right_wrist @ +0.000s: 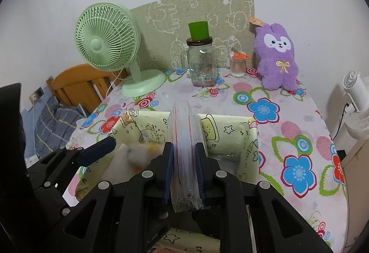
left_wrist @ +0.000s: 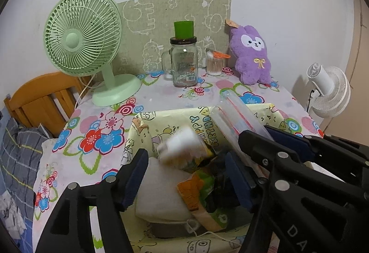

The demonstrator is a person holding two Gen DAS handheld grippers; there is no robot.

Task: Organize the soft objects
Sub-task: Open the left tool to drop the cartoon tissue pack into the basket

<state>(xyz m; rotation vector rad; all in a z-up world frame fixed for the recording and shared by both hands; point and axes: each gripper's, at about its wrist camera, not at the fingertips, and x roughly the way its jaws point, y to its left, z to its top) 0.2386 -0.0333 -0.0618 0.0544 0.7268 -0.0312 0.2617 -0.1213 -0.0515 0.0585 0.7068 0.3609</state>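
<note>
Now a clear zip bag [right_wrist: 184,156] is pinched by the right tool [right_wrist: 184,170] above the yellow box [right_wrist: 230,122]; the left tool [left_wrist: 186,174] is spread, nothing gripped.

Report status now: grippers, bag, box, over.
Left gripper open over yellow box. Right gripper shut on clear plastic bag. Nothing blocking.

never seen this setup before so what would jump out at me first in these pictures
Closest to the camera, the right gripper is shut on a clear plastic zip bag with red seal lines, held above the pale yellow cartoon-print fabric box. On the left, the open left gripper hangs over that box, with a blurred white-topped packet between its fingers. At the back of the flowered tablecloth sit a purple plush bunny and a mint green desk fan.
</note>
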